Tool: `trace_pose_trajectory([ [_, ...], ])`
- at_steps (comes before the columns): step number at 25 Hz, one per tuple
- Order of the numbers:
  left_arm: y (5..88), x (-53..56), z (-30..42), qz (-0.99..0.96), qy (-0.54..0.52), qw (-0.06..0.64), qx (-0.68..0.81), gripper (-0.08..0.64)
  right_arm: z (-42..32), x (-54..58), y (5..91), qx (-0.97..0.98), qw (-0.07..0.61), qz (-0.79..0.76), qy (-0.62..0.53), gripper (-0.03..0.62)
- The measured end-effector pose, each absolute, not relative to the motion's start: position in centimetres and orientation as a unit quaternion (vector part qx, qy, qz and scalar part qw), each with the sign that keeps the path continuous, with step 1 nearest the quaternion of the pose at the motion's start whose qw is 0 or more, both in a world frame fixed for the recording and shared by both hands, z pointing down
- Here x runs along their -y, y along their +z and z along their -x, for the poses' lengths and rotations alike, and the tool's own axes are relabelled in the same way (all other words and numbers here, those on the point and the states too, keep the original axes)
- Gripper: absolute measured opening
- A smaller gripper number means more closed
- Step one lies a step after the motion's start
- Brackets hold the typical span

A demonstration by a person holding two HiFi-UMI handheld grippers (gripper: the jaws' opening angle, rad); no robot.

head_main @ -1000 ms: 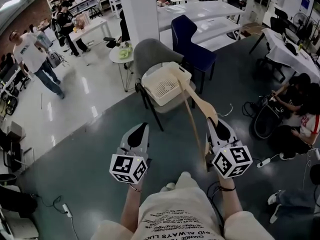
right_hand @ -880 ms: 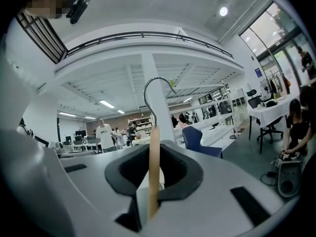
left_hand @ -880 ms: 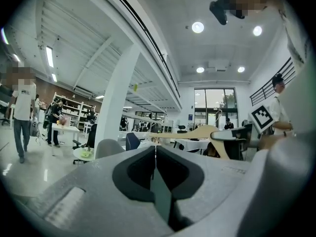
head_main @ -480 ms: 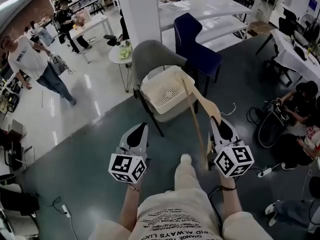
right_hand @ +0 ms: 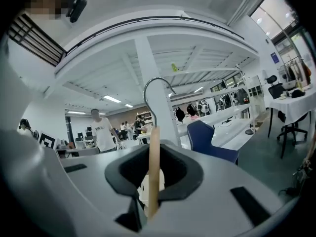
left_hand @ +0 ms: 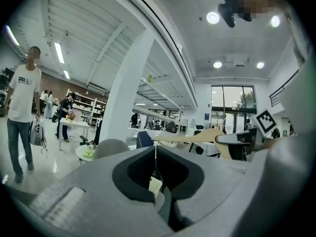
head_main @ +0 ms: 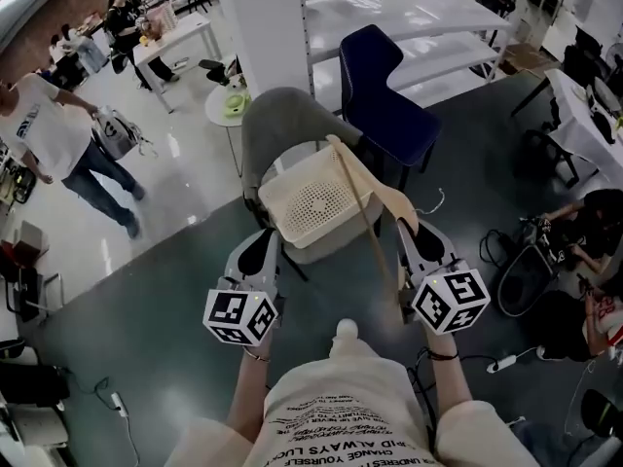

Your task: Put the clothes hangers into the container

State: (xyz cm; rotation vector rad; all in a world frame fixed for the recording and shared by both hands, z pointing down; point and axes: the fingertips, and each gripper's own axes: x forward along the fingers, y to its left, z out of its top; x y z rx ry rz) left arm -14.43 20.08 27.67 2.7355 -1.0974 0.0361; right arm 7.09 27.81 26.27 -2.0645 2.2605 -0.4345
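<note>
A cream perforated basket [head_main: 310,202] sits on the seat of a grey chair [head_main: 282,125]. My right gripper [head_main: 417,233] is shut on a wooden clothes hanger [head_main: 378,202], which slants up and left so that its far end reaches over the basket's right rim. In the right gripper view the hanger's wooden arm [right_hand: 154,167] stands between the jaws with its metal hook [right_hand: 156,89] above. My left gripper [head_main: 255,251] is just left of the basket, shut and holding nothing. The left gripper view shows the hanger [left_hand: 197,137] off to the right.
A dark blue chair [head_main: 384,95] stands behind the grey one, beside a white pillar [head_main: 263,17] and a small round table [head_main: 229,105]. A person [head_main: 58,134] walks at the left. Someone sits on the floor at the right [head_main: 594,232], near cables [head_main: 501,363].
Both grippers have moved forward towards the chair, the right one carrying the hanger. The basket now lies close between their tips, with the hanger's end over it.
</note>
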Motion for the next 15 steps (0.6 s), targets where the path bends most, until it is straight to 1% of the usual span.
trace_pose_trajectory([
  [8,28.7,-15.0,10.9,-0.912,0.017,0.103,0.396,0.026,-11.3,-20.2,27.7,-0.767,0.011,0.623,-0.152,0.055],
  [15,31.2,-11.4,10.7,-0.896,0.031,0.133,0.422,0.026,-11.4,-14.3,30.1,-0.807,-0.021,0.565,-0.171,0.055],
])
